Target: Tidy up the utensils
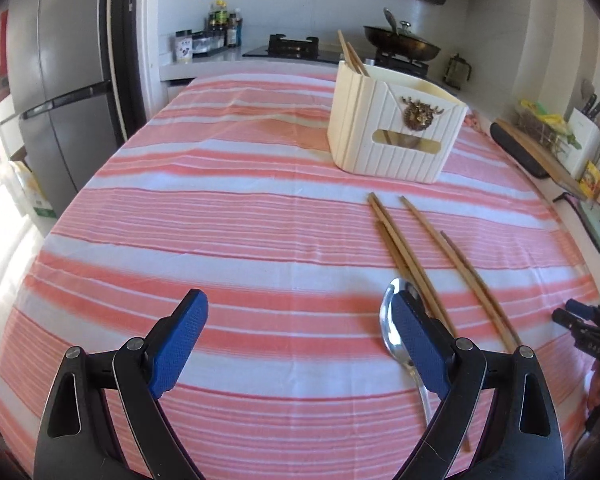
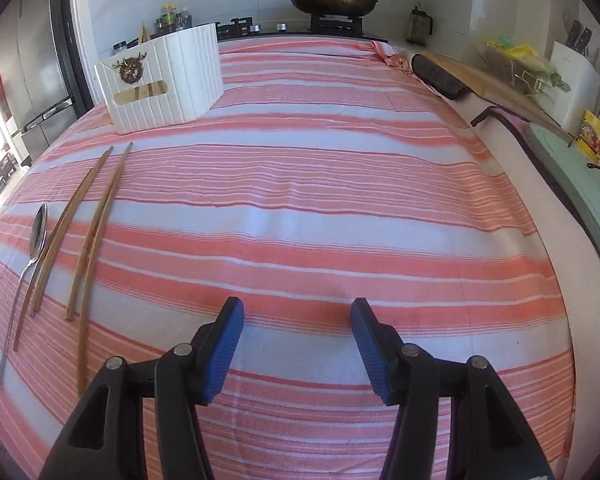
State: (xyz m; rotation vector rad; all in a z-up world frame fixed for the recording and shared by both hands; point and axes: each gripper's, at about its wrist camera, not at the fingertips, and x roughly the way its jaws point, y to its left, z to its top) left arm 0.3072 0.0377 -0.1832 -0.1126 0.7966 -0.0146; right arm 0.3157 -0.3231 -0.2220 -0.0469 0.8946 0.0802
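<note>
Spoon point(image 1: 396, 322) just beside left gripper point(image 1: 300, 344) fingertip

A utensil holder point(image 1: 396, 132) stands on the table point(image 1: 220, 216), chopsticks point(image 1: 350, 54) upright inside; nearer lie loose chopsticks point(image 1: 410, 258), a spoon point(image 1: 390, 320) just left of them, a stove point(image 2: 324, 26) behind the table

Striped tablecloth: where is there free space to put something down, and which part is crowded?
Bare cloth lies left of the white utensil holder and spoon, under the open left gripper. More lies right of the loose chopsticks, around the open right gripper, up to the black roll. Crowded: the spoon-and-chopsticks strip before the holder.
</note>
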